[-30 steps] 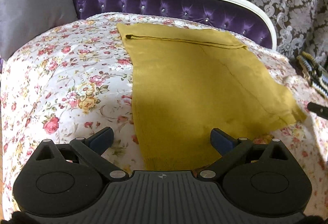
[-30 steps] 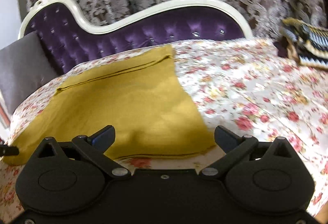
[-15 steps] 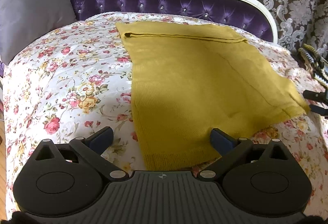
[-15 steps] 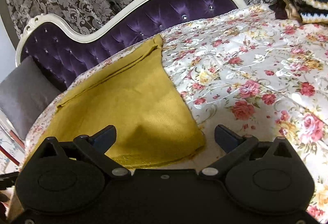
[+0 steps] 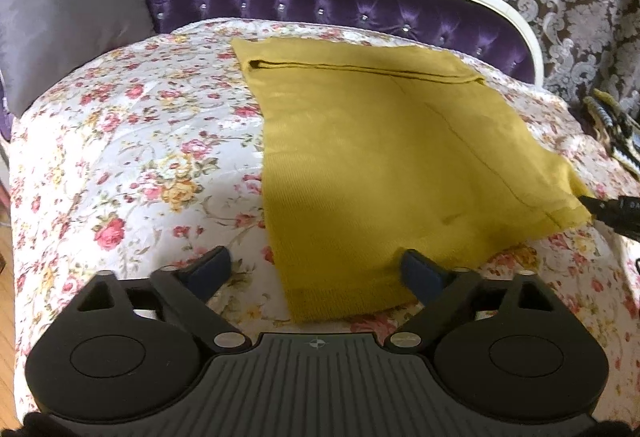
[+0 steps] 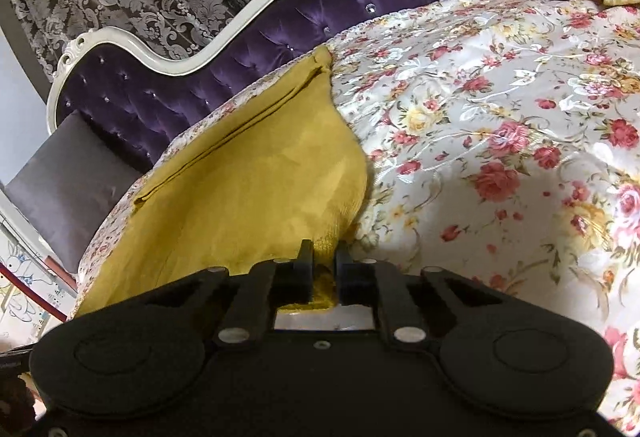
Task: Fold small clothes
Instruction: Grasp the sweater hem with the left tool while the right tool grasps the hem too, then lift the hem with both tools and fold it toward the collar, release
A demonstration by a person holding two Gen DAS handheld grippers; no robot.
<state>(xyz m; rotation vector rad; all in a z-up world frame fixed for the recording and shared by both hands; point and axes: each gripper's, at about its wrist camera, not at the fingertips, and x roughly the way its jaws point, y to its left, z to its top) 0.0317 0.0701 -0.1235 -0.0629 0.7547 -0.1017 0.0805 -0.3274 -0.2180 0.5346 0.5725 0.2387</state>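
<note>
The right tool [image 6: 324, 265] is closing, its 2 jaws pinching the near corner of the mustard garment [image 6: 248, 193], which lies flat on the floral bedspread [image 6: 500, 125] ahead of it. The left tool [image 5: 316, 273] is wide but closing, its pads not yet pressing; the garment's near hem [image 5: 344, 301] lies between its jaws, towards the right one.

Both wrist cameras sit low and close over the floral bed [image 5: 120, 141], facing the purple headboard [image 6: 304, 37] at twelve o'clock. They share the mustard cloth [image 5: 380, 165]: right of centre in the left view, at nine o'clock in the right.
</note>
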